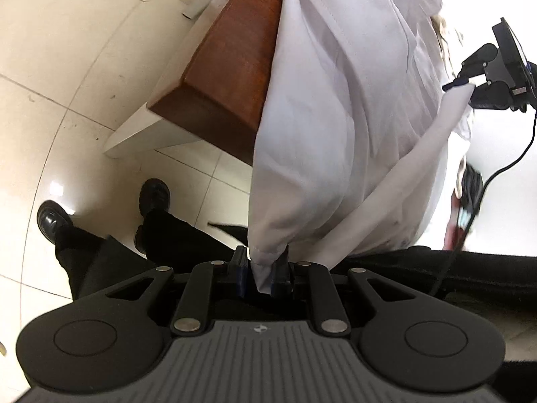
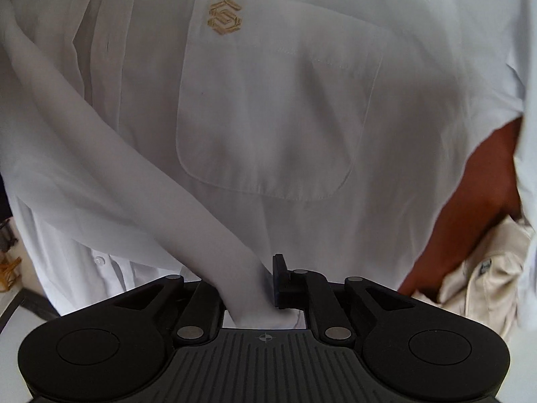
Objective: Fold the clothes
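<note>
Both my claws, left gripper (image 1: pixel 261 268) and right gripper (image 2: pixel 258 285), pinch the white shirt (image 1: pixel 335 100) aloft toward twelve o'clock over the table (image 1: pixel 228 77), so no fold looks made yet.

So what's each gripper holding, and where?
Both hold the white shirt: left gripper pinches a bunched hem corner, right gripper a fabric edge.

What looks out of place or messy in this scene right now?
The white shirt hangs crumpled half off the wooden table, pinched by both the left gripper and the right gripper. A beige garment lies bunched beside it.
</note>
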`<state>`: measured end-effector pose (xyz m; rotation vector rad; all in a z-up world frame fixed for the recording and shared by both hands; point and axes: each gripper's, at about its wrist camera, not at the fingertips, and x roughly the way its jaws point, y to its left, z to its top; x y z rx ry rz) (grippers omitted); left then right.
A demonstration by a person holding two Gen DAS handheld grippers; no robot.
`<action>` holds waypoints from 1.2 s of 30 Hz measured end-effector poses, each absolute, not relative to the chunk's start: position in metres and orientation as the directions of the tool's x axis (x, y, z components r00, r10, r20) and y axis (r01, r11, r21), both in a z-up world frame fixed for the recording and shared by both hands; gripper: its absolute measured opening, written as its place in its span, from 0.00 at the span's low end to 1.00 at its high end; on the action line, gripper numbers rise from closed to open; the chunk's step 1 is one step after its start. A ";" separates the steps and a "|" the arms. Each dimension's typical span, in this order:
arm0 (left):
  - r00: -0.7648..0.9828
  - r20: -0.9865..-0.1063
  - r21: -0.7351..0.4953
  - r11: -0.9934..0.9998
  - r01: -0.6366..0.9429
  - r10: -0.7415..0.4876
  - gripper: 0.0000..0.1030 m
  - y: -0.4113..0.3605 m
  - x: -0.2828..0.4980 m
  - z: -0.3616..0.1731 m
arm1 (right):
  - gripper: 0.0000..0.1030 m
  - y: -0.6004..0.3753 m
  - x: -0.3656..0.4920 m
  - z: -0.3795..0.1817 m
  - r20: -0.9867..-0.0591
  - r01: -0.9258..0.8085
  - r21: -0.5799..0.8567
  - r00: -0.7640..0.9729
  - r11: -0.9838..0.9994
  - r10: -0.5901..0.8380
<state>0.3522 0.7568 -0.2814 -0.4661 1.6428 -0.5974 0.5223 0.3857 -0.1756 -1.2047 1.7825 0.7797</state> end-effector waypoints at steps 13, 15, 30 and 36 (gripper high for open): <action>-0.027 -0.816 -0.574 0.815 -0.080 -0.578 0.18 0.757 0.342 -0.268 | 0.58 0.364 0.549 -0.130 -0.931 -0.947 -0.091 -0.029 0.309 -0.363; -0.010 -0.812 -0.581 0.808 -0.095 -0.584 0.23 0.759 0.338 -0.263 | 0.58 0.359 0.543 -0.114 -0.940 -0.938 -0.140 0.026 0.318 -0.339; 0.179 -0.741 -0.660 0.751 -0.015 -0.647 0.45 0.800 0.312 -0.188 | 0.57 0.323 0.427 -0.010 -0.863 -0.564 -0.476 0.447 0.675 -0.235; 0.292 -0.740 -0.625 0.780 0.038 -0.606 0.45 0.807 0.312 -0.149 | 0.57 0.323 0.366 0.010 -0.846 -0.419 -0.422 0.501 0.804 -0.183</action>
